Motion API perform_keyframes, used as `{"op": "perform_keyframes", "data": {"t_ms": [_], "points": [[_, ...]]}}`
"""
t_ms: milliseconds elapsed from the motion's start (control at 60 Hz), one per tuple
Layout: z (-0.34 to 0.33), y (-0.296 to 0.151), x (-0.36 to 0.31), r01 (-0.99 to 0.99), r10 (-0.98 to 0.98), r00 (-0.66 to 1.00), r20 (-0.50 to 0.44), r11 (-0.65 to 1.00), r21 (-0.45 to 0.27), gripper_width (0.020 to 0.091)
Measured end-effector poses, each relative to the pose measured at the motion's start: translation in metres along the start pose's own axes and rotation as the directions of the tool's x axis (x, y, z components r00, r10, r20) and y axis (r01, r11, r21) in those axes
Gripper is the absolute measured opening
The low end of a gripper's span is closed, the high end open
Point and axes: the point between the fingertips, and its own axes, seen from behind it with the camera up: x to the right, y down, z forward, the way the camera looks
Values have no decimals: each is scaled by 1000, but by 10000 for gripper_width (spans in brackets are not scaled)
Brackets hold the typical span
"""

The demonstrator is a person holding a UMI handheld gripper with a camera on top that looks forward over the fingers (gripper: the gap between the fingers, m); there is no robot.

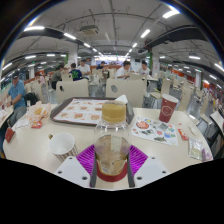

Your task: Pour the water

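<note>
A clear plastic bottle (112,128) with a yellowish top stands upright between my fingers, its base low over the white table (30,150). My gripper (112,165) is shut on the bottle's lower body, and a purple pad (85,157) shows on either side of it. A white paper cup (62,145) stands on the table just left of the left finger, open side up. What the cup holds is hidden.
Beyond the bottle lies a grey tray (82,110) with a printed paper liner. To the right are a printed placemat (155,128) and a red cup (168,108). Food wrappers (38,115) sit at the far left. Chairs and seated people fill the hall behind.
</note>
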Motion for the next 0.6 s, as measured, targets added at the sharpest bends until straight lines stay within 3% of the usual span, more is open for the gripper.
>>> {"op": "perform_keyframes", "data": {"t_ms": [100, 133, 200, 250, 317, 483, 600], "points": [[-1, 3, 1, -7, 7, 1000, -16, 1000, -15, 513], [-1, 6, 3, -15, 14, 1000, -21, 999, -50, 603], [-9, 6, 0, -31, 30, 999, -20, 997, -71, 855], [-20, 5, 1, -30, 27, 999, -35, 996, -82, 825], [-42, 1, -1, -21, 15, 998, -60, 995, -98, 855], [-110, 2, -20, -35, 20, 996, -92, 985, -170, 852], [-162, 0, -37, -41, 21, 993, -113, 982, -183, 850]]}}
